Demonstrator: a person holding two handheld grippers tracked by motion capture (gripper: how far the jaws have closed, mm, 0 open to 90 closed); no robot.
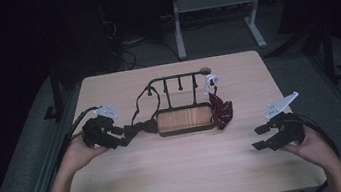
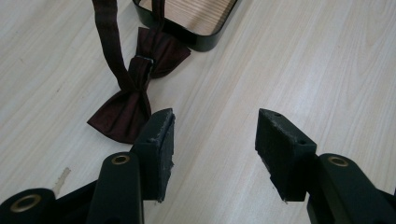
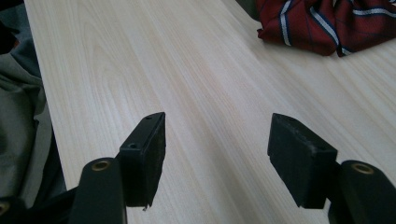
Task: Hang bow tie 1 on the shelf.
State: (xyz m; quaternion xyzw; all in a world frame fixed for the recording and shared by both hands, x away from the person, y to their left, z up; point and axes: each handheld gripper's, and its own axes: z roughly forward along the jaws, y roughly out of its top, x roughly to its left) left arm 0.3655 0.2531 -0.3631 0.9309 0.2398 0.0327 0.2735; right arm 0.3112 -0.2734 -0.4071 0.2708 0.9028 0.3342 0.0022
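Lying flat on the table (image 1: 189, 174) just left of the rack's wooden tray (image 1: 185, 119), the dark bow tie (image 1: 139, 128) sits right ahead of the left gripper (image 1: 124, 136), whose jaws are spread and hold nothing. In the left gripper view the bow tie (image 2: 135, 88) lies ahead and to the left of the jaws, its long axis running diagonally away toward the tray (image 2: 196, 23), its strap trailing up toward the rack. The right gripper (image 1: 261, 138), also spread and empty, rests near the table's right edge, well apart from it and closer to the red striped tie (image 1: 221, 110), so the left hand is plainly the nearer one.
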